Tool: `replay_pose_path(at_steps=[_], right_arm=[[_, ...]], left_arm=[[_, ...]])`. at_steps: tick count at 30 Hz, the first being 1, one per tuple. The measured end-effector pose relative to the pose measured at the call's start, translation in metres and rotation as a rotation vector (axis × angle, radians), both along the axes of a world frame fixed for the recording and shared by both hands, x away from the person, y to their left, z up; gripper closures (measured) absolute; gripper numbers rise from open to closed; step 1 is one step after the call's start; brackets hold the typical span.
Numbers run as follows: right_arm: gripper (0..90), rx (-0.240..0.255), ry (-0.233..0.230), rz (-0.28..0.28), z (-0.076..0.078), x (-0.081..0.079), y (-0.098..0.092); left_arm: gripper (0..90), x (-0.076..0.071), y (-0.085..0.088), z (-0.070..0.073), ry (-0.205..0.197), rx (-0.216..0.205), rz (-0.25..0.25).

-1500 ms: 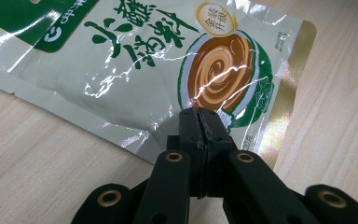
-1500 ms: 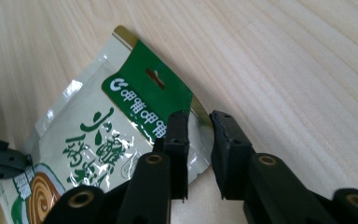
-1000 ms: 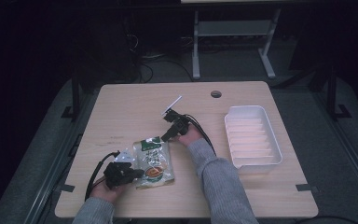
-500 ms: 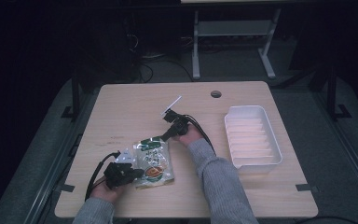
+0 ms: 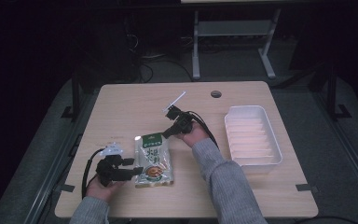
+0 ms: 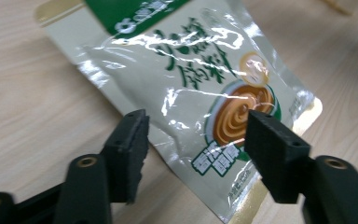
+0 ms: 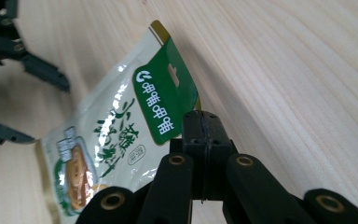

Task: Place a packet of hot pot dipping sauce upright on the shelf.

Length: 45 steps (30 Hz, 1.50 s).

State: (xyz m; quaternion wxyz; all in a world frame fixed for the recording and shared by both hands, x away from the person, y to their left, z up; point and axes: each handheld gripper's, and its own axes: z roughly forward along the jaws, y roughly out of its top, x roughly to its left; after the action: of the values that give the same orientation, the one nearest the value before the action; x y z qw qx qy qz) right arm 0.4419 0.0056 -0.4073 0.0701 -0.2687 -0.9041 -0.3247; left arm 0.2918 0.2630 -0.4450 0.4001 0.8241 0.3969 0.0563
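Your left gripper [image 6: 193, 154] jaws just spread around the pouch [image 6: 191, 88]; your right gripper [image 7: 204, 122] jaws pinch the pouch's green top edge.

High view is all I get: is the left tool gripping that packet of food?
Observer: No. The left tool has just been opening; its jaws stand apart on either side of the packet and press nothing.
Operator: And the right one?
Observer: The right tool is shut, with its tips at the packet's green top edge. Whether it pinches that edge I cannot tell.
Operator: What's printed on the packet?
Observer: A brown swirl in a bowl, near the bottom end.
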Motion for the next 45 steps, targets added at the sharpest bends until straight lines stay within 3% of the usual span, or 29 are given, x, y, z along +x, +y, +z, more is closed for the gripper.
replay_pose_path(at_steps=[3, 4, 9, 15, 22, 27, 29, 31, 38, 39, 40, 45], right_arm=[[90.0, 0.02, -0.013, 0.01, 0.007, -0.004, -0.003], [90.0, 0.038, -0.028, 0.019, 0.014, -0.009, -0.006], [90.0, 0.084, -0.054, 0.044, 0.028, -0.017, -0.012], [90.0, 0.125, -0.094, 0.102, 0.046, -0.034, -0.018], [90.0, 0.183, -0.125, 0.175, 0.064, -0.052, -0.022], [90.0, 0.213, -0.124, 0.208, 0.068, -0.058, -0.022], [90.0, 0.226, -0.122, 0.221, 0.069, -0.059, -0.021], [90.0, 0.228, -0.116, 0.227, 0.069, -0.06, -0.021], [90.0, 0.215, -0.11, 0.215, 0.068, -0.057, -0.027], [90.0, 0.217, -0.106, 0.214, 0.068, -0.057, -0.029], [90.0, 0.215, -0.104, 0.207, 0.069, -0.055, -0.032], [89.7, 0.214, -0.1, 0.197, 0.068, -0.053, -0.038]], left_arm=[[33.8, 0.005, 0.007, 0.001, 0.0, -0.036, 0.03], [30.2, 0.009, 0.01, 0.001, 0.015, -0.068, 0.041], [28.9, 0.015, 0.013, -0.001, 0.029, -0.102, 0.039], [27.2, 0.026, 0.009, -0.001, 0.036, -0.108, 0.017], [27.1, 0.033, 0.002, -0.005, 0.068, -0.195, -0.047], [28.6, 0.034, 0.003, -0.004, 0.066, -0.238, -0.055], [33.2, 0.034, 0.004, -0.005, 0.075, -0.265, -0.068], [46.5, 0.034, 0.004, -0.005, 0.078, -0.286, -0.099], [75.4, 0.029, 0.005, -0.001, 0.069, -0.271, -0.151], [75.4, 0.028, 0.005, 0.0, 0.06, -0.27, -0.16], [80.8, 0.026, 0.005, 0.002, 0.051, -0.272, -0.167], [84.6, 0.021, 0.004, 0.008, 0.028, -0.272, -0.206]])
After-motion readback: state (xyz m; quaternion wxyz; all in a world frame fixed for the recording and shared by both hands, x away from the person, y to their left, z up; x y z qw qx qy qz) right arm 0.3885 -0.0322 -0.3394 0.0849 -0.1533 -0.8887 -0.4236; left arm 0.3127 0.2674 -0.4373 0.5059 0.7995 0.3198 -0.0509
